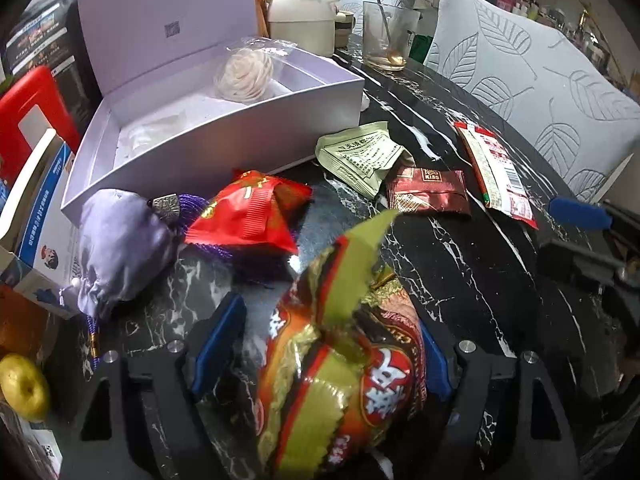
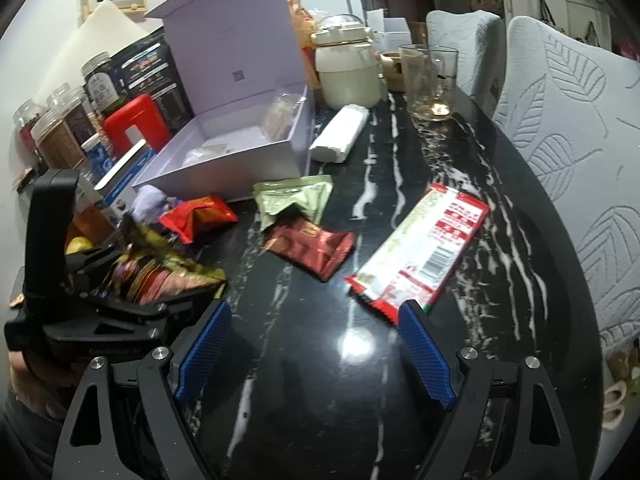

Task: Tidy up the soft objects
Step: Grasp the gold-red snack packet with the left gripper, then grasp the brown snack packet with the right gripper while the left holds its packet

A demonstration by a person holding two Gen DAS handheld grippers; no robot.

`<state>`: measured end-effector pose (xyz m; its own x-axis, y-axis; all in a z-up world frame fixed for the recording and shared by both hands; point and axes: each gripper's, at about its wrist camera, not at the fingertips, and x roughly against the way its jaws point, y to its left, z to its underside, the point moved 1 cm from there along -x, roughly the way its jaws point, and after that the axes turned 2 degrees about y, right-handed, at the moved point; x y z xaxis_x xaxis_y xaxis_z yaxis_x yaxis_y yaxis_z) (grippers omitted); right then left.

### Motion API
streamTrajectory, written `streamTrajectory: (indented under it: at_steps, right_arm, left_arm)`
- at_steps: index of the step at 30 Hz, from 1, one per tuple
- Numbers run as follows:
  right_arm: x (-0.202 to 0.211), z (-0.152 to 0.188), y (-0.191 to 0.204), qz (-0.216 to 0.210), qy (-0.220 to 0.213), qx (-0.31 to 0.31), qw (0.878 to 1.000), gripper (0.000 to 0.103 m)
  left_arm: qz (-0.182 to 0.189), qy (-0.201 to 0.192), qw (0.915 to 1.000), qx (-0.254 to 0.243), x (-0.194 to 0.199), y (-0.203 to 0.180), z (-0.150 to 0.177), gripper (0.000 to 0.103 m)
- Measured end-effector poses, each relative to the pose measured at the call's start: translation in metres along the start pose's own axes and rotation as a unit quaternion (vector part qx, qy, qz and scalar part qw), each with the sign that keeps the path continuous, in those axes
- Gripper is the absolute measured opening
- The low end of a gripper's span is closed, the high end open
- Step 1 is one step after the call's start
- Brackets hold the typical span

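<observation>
My left gripper (image 1: 320, 356) has a red, gold and green snack bag (image 1: 340, 376) between its blue pads; the pads stand wide apart around it. The bag also shows in the right wrist view (image 2: 160, 276), in the left gripper. Beyond lie a red packet (image 1: 248, 216), a lilac pouch (image 1: 120, 248), a green sachet (image 1: 360, 156), a brown packet (image 1: 428, 196) and a long red and white packet (image 1: 496, 172). The open lilac box (image 1: 224, 132) stands behind. My right gripper (image 2: 316, 352) is open and empty, near the long packet (image 2: 420, 256).
A cream pot (image 2: 348, 68), a glass (image 2: 428, 80) and a white roll (image 2: 340, 132) stand at the back of the black marble table (image 2: 340, 380). Jars (image 2: 60, 128) and boxes line the left. Padded chairs (image 2: 568, 120) stand along the right edge.
</observation>
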<state>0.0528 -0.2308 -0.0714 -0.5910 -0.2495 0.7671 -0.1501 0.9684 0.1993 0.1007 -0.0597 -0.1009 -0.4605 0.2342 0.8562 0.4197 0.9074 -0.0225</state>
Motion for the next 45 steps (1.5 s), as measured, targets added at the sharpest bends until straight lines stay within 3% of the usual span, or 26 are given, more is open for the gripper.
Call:
streamTrajectory:
  at_steps: [2, 3, 4, 8, 17, 22, 31, 34, 39, 45]
  right_arm:
    - [0.0, -0.001, -0.005, 0.002, 0.0, -0.006, 1.0, 0.086]
    - [-0.001, -0.002, -0.007, 0.003, 0.0, -0.009, 1.0, 0.086]
    - [-0.002, -0.003, -0.01, 0.004, 0.001, -0.011, 1.0, 0.086]
    - [-0.008, -0.01, -0.011, 0.009, 0.01, -0.002, 1.0, 0.086]
    - [-0.028, -0.028, 0.0, 0.013, 0.032, 0.066, 0.997, 0.086]
    - [-0.051, -0.038, 0.007, -0.009, 0.049, 0.096, 0.994, 0.086]
    - [-0.083, -0.05, 0.01, -0.012, 0.075, 0.134, 0.988, 0.082]
    - [-0.086, -0.047, 0.016, -0.005, 0.066, 0.162, 0.984, 0.074]
    - [-0.083, -0.043, 0.027, -0.004, 0.066, 0.181, 0.981, 0.047]
    - [-0.077, -0.037, 0.036, 0.001, 0.066, 0.177, 0.982, 0.036]
  left_arm:
    - [-0.001, -0.002, 1.0, 0.004, 0.001, -0.001, 0.0, 0.073]
    - [0.006, -0.011, 0.9999, -0.004, 0.004, -0.003, 0.002, 0.065]
    - [0.011, -0.014, 0.9998, -0.013, 0.006, -0.005, 0.003, 0.05]
    - [-0.008, -0.016, 0.9992, -0.036, 0.011, -0.013, 0.007, 0.046]
    - [0.032, -0.043, 0.9986, 0.004, 0.033, 0.0, 0.009, 0.043]
    - [0.03, -0.042, 0.9986, 0.01, 0.037, 0.002, 0.01, 0.043]
    - [0.031, -0.05, 0.9978, 0.032, 0.04, 0.011, 0.007, 0.043]
    - [0.029, -0.045, 0.9977, 0.042, 0.04, 0.016, 0.009, 0.043]
    - [0.024, -0.042, 0.9975, 0.051, 0.041, 0.02, 0.015, 0.043]
    - [0.025, -0.044, 0.9966, 0.064, 0.05, 0.023, 0.025, 0.043]
